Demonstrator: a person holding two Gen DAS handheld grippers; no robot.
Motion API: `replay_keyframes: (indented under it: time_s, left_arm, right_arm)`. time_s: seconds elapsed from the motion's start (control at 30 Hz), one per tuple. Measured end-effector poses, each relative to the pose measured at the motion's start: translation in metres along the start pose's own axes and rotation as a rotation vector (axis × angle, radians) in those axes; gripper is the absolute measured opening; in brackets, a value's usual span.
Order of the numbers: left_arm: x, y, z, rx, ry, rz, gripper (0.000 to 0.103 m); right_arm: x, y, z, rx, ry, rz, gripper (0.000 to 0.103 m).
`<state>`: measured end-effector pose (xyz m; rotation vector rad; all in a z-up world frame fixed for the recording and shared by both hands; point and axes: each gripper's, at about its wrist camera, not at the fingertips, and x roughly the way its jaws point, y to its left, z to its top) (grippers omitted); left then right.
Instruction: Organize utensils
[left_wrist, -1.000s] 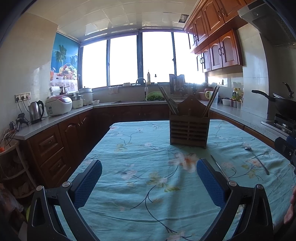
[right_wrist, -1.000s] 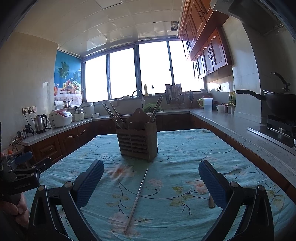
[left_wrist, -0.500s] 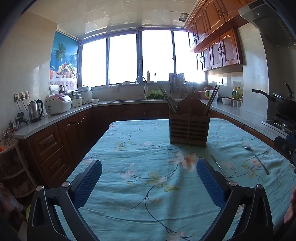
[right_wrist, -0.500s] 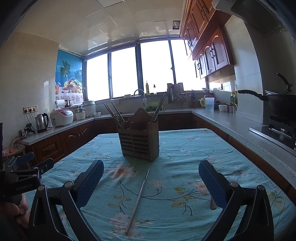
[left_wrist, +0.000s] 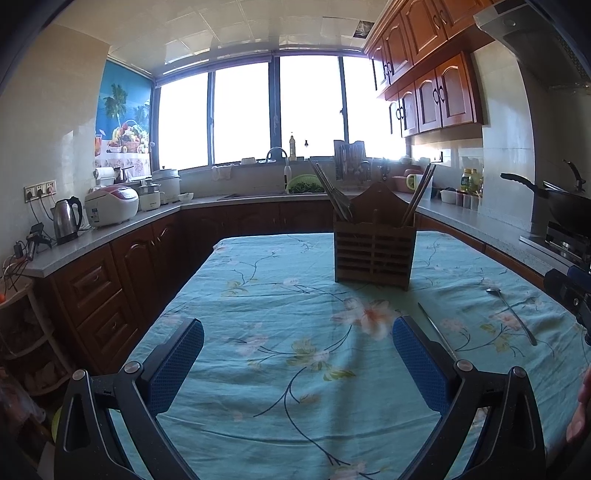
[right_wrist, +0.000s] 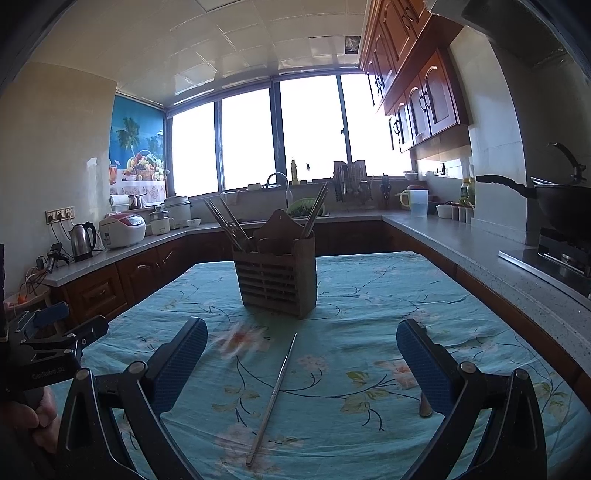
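Note:
A wooden utensil holder (left_wrist: 373, 248) with chopsticks in it stands on the turquoise floral tablecloth (left_wrist: 280, 332); it also shows in the right wrist view (right_wrist: 277, 278). A single metal chopstick (right_wrist: 275, 391) lies on the cloth between my right gripper's fingers, below the holder; it shows in the left wrist view (left_wrist: 436, 330) too. A metal spoon (left_wrist: 511, 314) lies to its right; only its handle end (right_wrist: 424, 404) shows beside my right finger. My left gripper (left_wrist: 297, 363) is open and empty above the cloth. My right gripper (right_wrist: 301, 363) is open and empty.
Wooden cabinets and a grey counter (left_wrist: 110, 232) run round the table, with a kettle (left_wrist: 66, 219), a rice cooker (left_wrist: 110, 205) and a sink (left_wrist: 277, 173). A wok (right_wrist: 554, 199) sits on the stove at right. The other gripper shows at each view's edge (right_wrist: 48, 343).
Both views have shifted very slightly; the holder, chopstick and spoon lie where they were. Both grippers stay open.

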<state>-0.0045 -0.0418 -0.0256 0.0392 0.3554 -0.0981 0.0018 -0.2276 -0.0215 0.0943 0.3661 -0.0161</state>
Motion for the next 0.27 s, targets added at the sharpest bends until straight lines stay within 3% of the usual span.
replay_keyframes:
  time_s: [0.27]
  left_arm:
    - [0.0043, -0.0045, 0.0063, -0.005, 0.026, -0.012, 0.102]
  right_arm:
    - [0.0064, -0.0049, 0.0005, 0.009, 0.019, -0.007, 0.103]
